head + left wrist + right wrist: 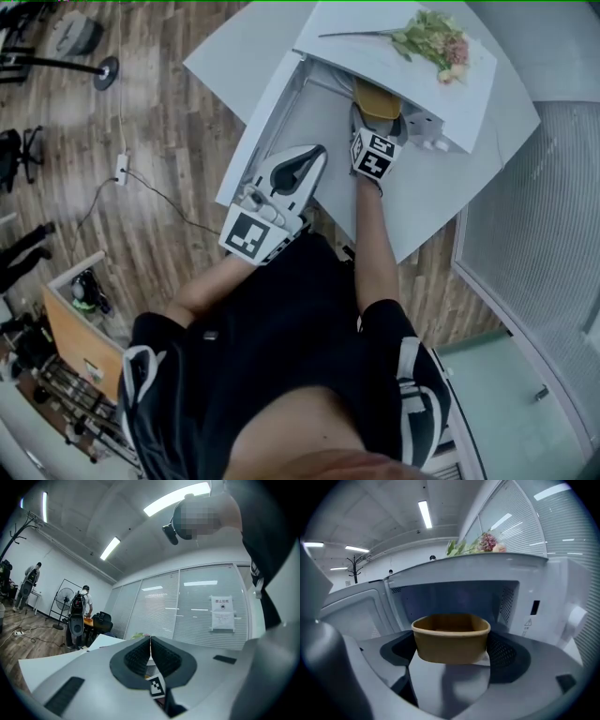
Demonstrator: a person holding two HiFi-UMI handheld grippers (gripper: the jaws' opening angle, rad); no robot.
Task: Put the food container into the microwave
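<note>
- The person's black shirt fills the bottom of the head view, with both bare forearms reaching out over a white table.
- The left gripper is held just short of the table edge and tilted upward. Its jaws are pressed together with nothing between them.
- The right gripper reaches further forward. Its jaws are pinching the brown food container, one dark pad against each side wall.
- The container is open-topped and upright, and it sits at the mouth of the white microwave, just in front of the cavity. The views do not show whether its base rests on anything.
- The microwave door stands swung out to the left.
- A loose bunch of flowers and greenery lies on the microwave's flat top.
- The table top is plain matte white, with an angled corner toward the person.
- Wood-plank floor lies to the left of the table, with a power strip and its thin cable trailing across it.
- A round stand base sits further out on the planks.
- A glass partition with lowered blinds closes off the room, and a paper notice is stuck on it.
- Two people stand far off near a pedestal fan.
- Long tube lights run across the pale ceiling.
</note>
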